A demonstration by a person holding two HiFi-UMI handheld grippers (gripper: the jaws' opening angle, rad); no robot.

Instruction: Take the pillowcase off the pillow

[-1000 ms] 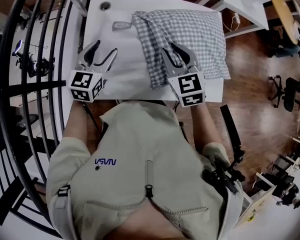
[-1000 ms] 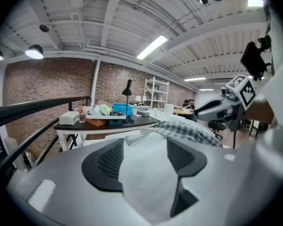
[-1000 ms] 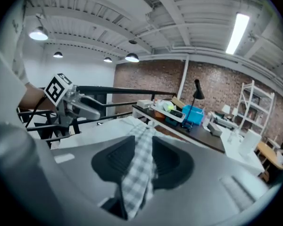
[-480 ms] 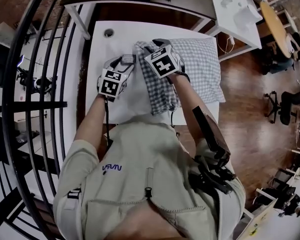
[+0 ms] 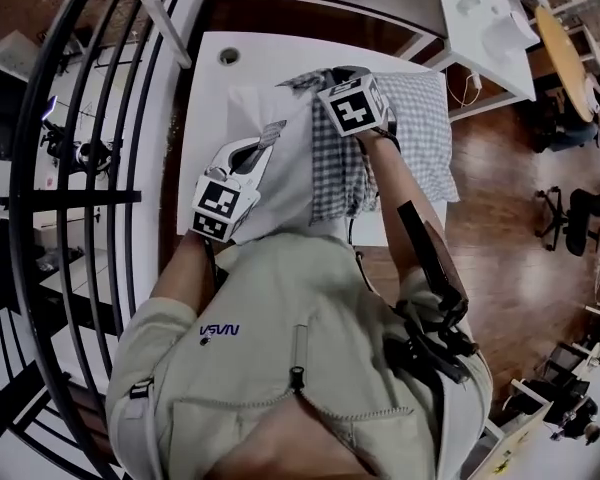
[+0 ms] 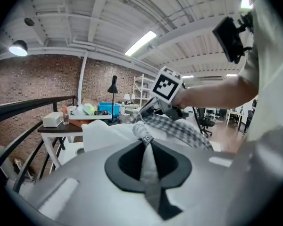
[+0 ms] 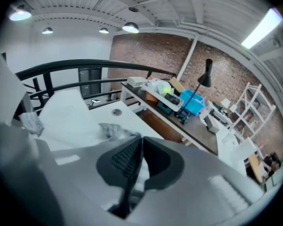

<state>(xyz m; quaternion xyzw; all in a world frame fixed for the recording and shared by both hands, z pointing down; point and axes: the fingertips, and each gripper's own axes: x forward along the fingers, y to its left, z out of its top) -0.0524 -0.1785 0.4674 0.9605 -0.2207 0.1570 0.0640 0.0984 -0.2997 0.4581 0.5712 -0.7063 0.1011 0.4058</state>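
Left gripper point(image 6: 145, 143) — tight on grey fabric strip point(image 6: 141, 131)

We see a bright, evenly lit room: a ceiling strip light point(image 6: 142, 42) and round lamps point(image 7: 130, 28) glare white overhead. The white desk point(image 5: 213, 93) looks washed out. Every view bows strongly toward dark, rounded corners, and the right claw point(image 7: 140, 139) blurs close to the lens.

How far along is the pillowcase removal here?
Done: the white pillow is partly out of the grey checked pillowcase. In hand: the left gripper has just closed its jaws on the pillow's grey fabric tag, the right gripper on the pillowcase's open edge. Remaining: pulling the case fully off.
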